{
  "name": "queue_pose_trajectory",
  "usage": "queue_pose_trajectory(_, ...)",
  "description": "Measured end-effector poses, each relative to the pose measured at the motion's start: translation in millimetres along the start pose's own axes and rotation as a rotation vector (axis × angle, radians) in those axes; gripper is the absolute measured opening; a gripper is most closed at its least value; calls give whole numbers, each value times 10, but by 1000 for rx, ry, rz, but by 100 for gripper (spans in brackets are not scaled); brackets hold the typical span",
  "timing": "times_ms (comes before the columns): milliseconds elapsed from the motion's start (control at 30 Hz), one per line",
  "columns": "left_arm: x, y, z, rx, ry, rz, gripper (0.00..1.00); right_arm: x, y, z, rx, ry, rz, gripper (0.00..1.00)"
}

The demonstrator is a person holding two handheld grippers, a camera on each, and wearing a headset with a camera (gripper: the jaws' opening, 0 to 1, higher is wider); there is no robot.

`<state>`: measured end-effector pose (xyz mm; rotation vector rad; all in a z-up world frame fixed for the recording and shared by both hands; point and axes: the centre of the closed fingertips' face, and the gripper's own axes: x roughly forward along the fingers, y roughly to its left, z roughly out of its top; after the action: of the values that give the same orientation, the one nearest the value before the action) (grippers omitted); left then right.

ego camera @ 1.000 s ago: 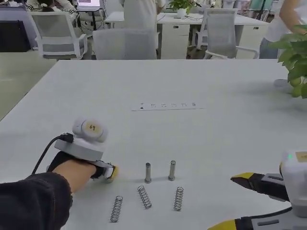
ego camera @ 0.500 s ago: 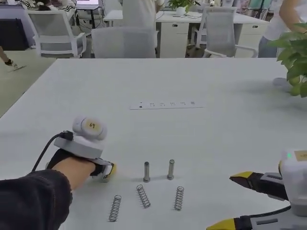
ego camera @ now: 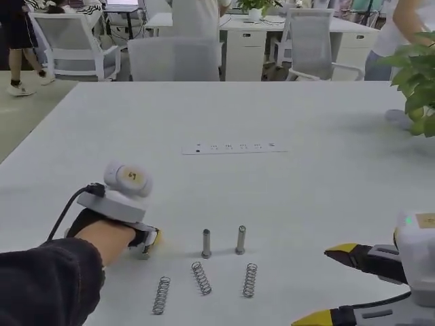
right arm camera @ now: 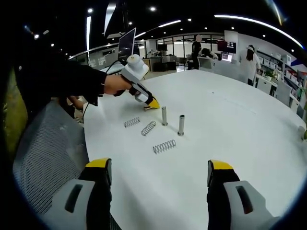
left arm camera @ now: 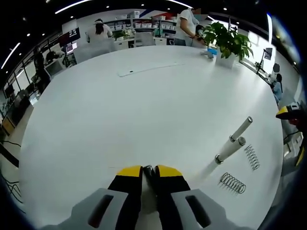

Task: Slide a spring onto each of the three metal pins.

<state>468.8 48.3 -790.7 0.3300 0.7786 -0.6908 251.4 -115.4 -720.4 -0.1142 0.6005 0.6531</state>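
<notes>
At the near left of the bench, the left tool is clamped on what seems a third pin; two pins stand beside, three springs nearer. The right tool is held apart; a spring is best gripped at one end.
</notes>
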Motion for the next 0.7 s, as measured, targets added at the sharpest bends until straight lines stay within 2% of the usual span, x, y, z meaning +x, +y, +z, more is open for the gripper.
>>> queue_pose_trajectory(433,-23,-4,-27,-15,13,-17,0,2,-1,11,-3,-1,3,81)
queue_pose_trajectory(700,-87,-16,42,-26,-12,-29,0,10,9,20,-8,-1,5,81)
